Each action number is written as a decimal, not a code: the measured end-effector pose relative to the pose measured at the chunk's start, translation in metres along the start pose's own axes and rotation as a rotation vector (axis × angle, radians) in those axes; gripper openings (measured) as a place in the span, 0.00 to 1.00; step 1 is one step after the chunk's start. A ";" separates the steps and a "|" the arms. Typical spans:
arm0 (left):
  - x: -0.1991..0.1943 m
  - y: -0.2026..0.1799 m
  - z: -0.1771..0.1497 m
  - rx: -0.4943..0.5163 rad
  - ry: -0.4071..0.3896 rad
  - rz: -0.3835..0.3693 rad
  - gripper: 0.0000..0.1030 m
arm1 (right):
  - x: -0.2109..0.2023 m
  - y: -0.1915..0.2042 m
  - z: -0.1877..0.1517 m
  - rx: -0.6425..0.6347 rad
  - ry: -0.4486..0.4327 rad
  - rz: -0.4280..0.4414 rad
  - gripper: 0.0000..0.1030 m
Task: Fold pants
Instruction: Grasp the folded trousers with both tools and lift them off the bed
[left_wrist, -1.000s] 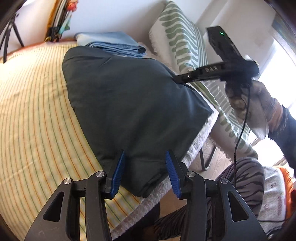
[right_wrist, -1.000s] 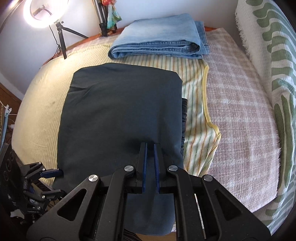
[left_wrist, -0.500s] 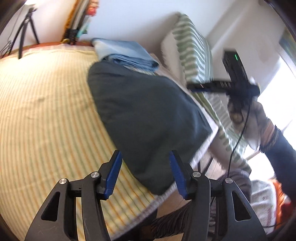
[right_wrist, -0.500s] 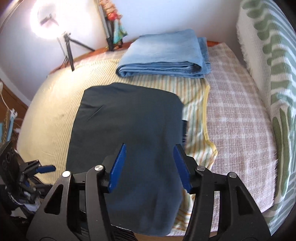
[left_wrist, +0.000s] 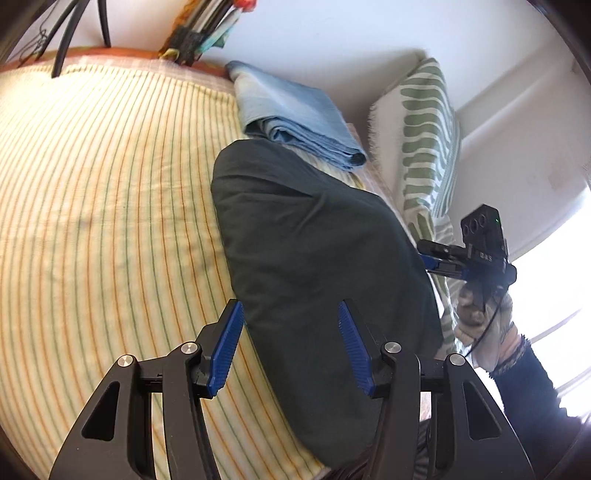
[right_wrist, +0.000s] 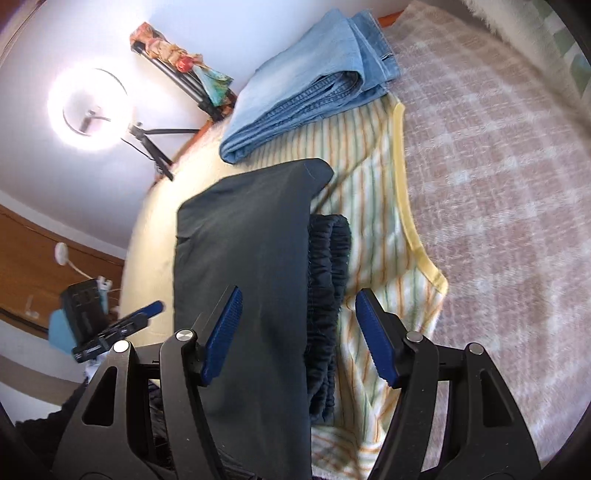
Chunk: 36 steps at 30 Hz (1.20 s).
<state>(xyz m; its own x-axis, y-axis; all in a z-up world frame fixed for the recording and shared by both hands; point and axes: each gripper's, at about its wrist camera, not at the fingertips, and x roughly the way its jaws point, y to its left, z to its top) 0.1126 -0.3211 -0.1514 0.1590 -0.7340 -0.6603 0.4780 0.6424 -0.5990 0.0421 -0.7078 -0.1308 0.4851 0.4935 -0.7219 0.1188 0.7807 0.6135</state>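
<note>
I am looking along two handheld grippers at a bed. On the left, the striped sheet is lying bare under my left gripper, which is hovering with its blue pads spread wide and nothing between them. Moving right, the dark pants are lying flat on the sheet as a folded slab, their near end reaching the bed's edge just below the left pads. Beyond them, folded jeans are sitting against the wall, apart from the pants. Further right, my right gripper is hovering beside the pants' right edge; in its own view it is gaping wide and gripping nothing, with the gathered waistband showing between its pads. To the far right, a checked blanket is covering the rest of the bed. I am judging that one fold is laid and the grippers are lining up for the next. That move is calling for both to pinch the near end, catching every layer, and carry it over evenly.
</note>
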 end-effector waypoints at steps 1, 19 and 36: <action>0.003 0.001 0.001 -0.006 0.004 0.003 0.51 | 0.002 -0.003 0.001 -0.002 -0.004 0.028 0.66; 0.042 -0.002 0.015 0.025 0.027 0.096 0.50 | 0.034 -0.007 -0.004 -0.173 0.019 0.213 0.51; 0.051 -0.005 0.019 0.031 0.027 0.095 0.42 | 0.039 0.008 -0.002 -0.212 0.014 0.182 0.49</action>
<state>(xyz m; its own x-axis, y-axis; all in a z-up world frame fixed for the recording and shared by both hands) 0.1350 -0.3660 -0.1732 0.1821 -0.6635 -0.7257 0.4887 0.7015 -0.5188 0.0605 -0.6818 -0.1550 0.4700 0.6369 -0.6111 -0.1537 0.7408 0.6539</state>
